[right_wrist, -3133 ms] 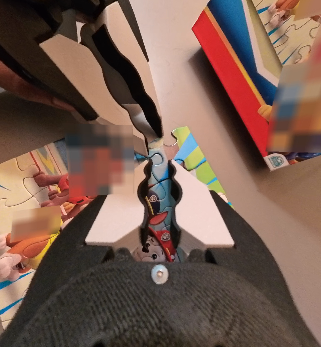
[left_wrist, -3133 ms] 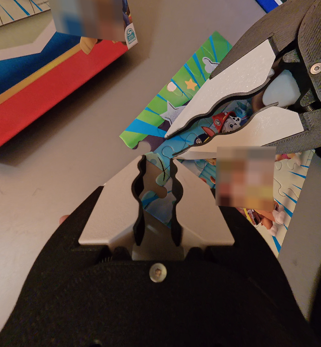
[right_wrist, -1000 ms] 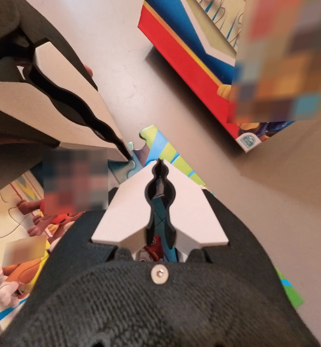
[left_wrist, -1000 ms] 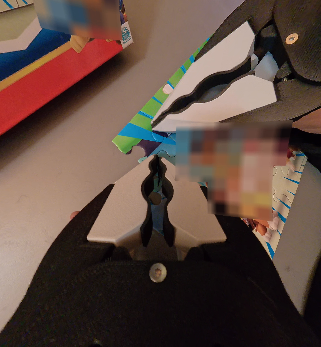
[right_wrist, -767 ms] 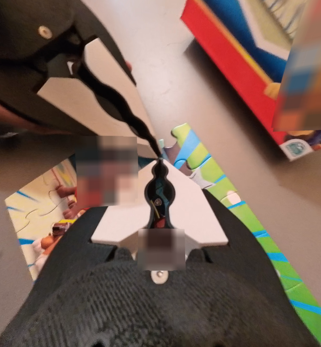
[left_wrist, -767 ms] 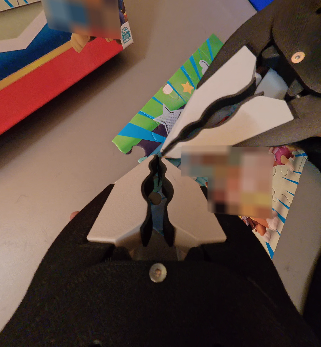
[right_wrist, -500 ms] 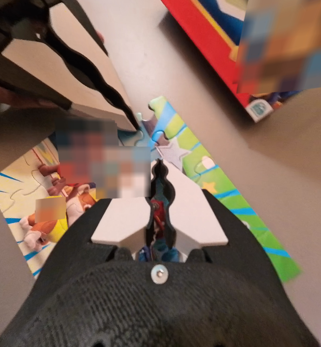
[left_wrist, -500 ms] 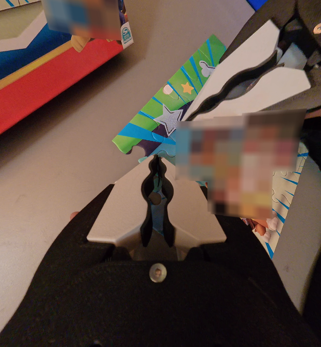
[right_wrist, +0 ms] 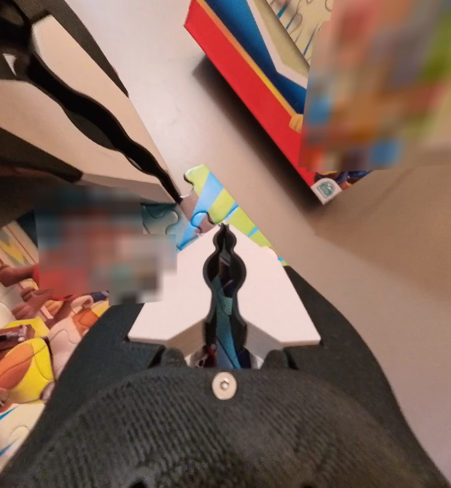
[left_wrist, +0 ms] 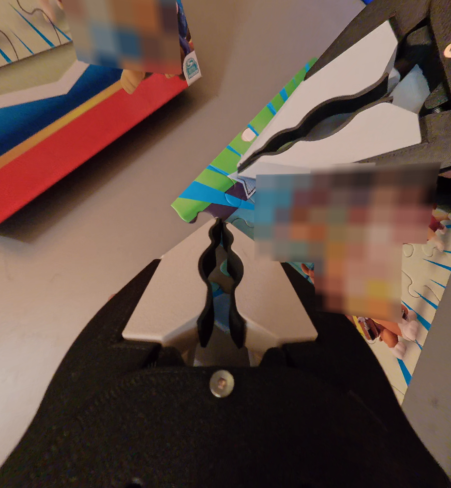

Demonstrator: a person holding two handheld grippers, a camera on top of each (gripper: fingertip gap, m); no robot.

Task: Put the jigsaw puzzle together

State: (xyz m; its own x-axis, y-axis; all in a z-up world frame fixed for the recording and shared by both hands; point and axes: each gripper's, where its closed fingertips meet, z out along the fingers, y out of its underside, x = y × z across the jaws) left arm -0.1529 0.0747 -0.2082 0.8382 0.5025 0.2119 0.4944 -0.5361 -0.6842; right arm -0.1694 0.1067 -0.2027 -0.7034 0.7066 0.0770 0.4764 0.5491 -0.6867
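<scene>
Left wrist view shows your left gripper (left_wrist: 220, 224) clenched empty at the puzzle (left_wrist: 206, 195) corner, nearer it than your right gripper (left_wrist: 241, 167), likewise clenched, farther along that edge.

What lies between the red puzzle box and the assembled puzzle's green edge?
Bare grey table, in both wrist views; nothing sits between the box and the puzzle.

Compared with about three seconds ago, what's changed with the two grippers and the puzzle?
Both grippers closed: the left gripper and the right gripper had their fingers apart then and now have their tips together, neither plainly gripping anything. The right one also shifted about above the puzzle. The puzzle, the box and the table stayed put.
</scene>
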